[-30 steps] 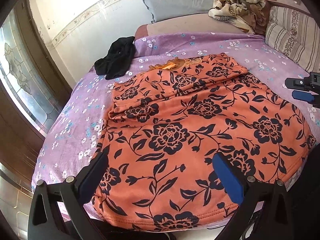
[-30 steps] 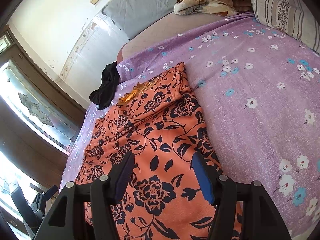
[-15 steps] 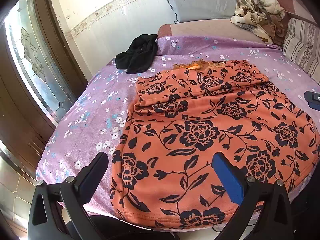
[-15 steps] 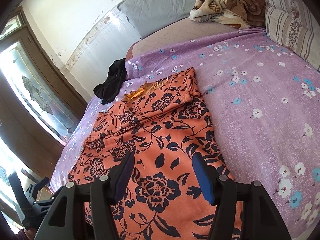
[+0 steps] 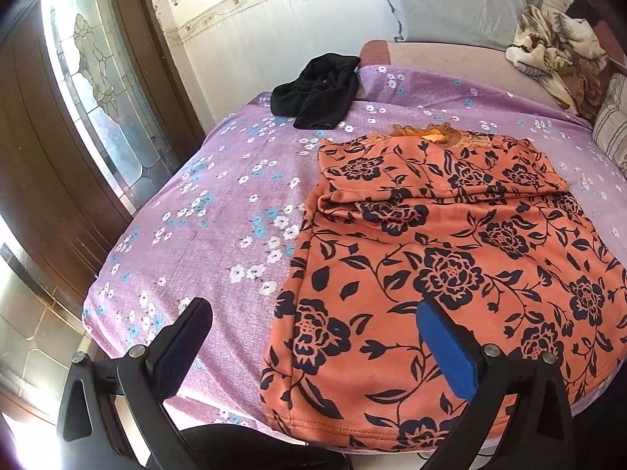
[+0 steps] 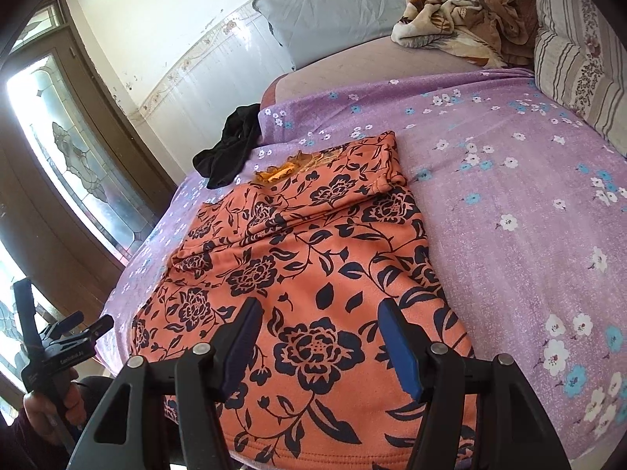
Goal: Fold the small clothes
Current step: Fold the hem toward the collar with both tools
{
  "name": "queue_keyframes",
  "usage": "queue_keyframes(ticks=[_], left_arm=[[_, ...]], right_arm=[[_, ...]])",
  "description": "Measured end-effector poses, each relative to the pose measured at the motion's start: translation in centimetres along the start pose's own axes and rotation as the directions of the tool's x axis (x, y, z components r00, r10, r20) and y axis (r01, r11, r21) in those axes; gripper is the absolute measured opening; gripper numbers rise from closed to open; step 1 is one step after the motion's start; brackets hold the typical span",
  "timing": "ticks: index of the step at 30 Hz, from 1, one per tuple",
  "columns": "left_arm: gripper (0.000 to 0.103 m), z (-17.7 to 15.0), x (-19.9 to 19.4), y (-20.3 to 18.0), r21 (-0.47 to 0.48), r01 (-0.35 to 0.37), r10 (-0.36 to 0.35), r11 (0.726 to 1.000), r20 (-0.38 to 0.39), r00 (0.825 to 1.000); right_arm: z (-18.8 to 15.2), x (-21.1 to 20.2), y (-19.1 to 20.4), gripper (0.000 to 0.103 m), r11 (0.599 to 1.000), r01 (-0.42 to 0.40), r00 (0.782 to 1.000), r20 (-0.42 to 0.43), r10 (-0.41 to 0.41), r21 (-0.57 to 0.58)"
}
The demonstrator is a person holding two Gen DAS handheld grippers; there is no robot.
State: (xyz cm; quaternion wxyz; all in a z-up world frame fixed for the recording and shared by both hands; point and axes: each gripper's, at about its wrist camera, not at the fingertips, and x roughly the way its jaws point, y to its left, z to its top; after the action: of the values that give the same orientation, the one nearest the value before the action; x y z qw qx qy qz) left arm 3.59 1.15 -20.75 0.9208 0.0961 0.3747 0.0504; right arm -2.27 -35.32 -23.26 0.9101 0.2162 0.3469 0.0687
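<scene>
An orange garment with black flowers lies flat on the purple flowered bedspread, sleeves folded across its upper part; it also shows in the right wrist view. My left gripper is open and empty above the garment's near left hem corner. My right gripper is open and empty above the garment's near hem. The left gripper also appears at the lower left of the right wrist view.
A black garment lies at the bed's far left corner. A grey pillow, a crumpled blanket and a striped pillow sit at the head. A glass-panelled wooden door stands left of the bed.
My left gripper has moved left and back, so the garment now sits right of centre in its view. My right gripper has drawn back slightly. The garment has not moved.
</scene>
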Motion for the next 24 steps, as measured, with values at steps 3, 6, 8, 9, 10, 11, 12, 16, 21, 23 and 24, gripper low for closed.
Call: queue_keyframes(ticks=[3, 6, 8, 9, 10, 11, 12, 16, 21, 23, 24], left_arm=[[0.103, -0.3, 0.5, 1.1, -0.028, -0.014, 0.013, 1.000, -0.018, 1.000], [0.103, -0.7, 1.0, 1.7, -0.036, -0.029, 0.028, 0.999, -0.029, 0.999], [0.103, -0.9, 1.2, 2.1, -0.045, -0.030, 0.028, 0.999, -0.033, 0.999], [0.103, -1.1, 1.4, 2.2, -0.051, -0.027, 0.026, 0.998, -0.036, 0.999], [0.103, -1.2, 1.6, 2.3, -0.057, -0.025, 0.023, 0.998, -0.041, 0.999], [0.103, -1.3, 1.8, 2.4, -0.063, -0.023, 0.020, 0.998, -0.045, 0.999], [0.103, -1.4, 1.9, 2.5, -0.067, -0.021, 0.018, 0.998, -0.050, 0.999], [0.103, -1.6, 2.4, 2.9, -0.086, -0.024, 0.017, 0.996, -0.076, 0.997], [0.103, -2.2, 3.2, 3.5, -0.095, -0.036, 0.025, 0.995, -0.117, 0.993], [0.103, -2.8, 3.8, 3.7, -0.098, -0.037, 0.022, 0.994, -0.146, 0.989], [0.103, -3.0, 4.3, 3.9, -0.111, -0.027, 0.008, 0.993, -0.168, 0.986]], right_arm=[[-0.8, -1.1, 0.4, 0.065, 1.000, -0.009, 1.000, 0.009, 0.009, -0.004], [-1.5, -2.4, 0.8, 0.065, 1.000, -0.008, 0.999, 0.033, 0.009, -0.019], [-1.7, -3.1, 0.9, 0.065, 1.000, -0.007, 0.999, 0.047, 0.007, -0.019], [-1.8, -3.3, 0.8, 0.065, 1.000, -0.003, 0.999, 0.051, 0.004, -0.018], [-1.8, -3.5, 0.7, 0.065, 1.000, 0.005, 0.999, 0.053, -0.004, -0.018], [-1.8, -3.7, 0.6, 0.065, 1.000, 0.015, 0.998, 0.055, -0.014, -0.015], [-1.7, -3.7, 0.4, 0.066, 1.000, 0.023, 0.998, 0.054, -0.022, -0.010], [-1.2, -3.4, -0.6, 0.066, 0.999, 0.038, 0.998, 0.049, -0.040, 0.027], [-0.6, -2.4, -2.3, 0.066, 0.994, 0.053, 0.998, 0.018, -0.055, 0.094], [-0.6, -1.5, -3.1, 0.066, 0.989, 0.047, 0.999, -0.022, -0.045, 0.137], [-0.6, -1.1, -3.5, 0.066, 0.986, 0.051, 0.998, -0.040, -0.045, 0.159]])
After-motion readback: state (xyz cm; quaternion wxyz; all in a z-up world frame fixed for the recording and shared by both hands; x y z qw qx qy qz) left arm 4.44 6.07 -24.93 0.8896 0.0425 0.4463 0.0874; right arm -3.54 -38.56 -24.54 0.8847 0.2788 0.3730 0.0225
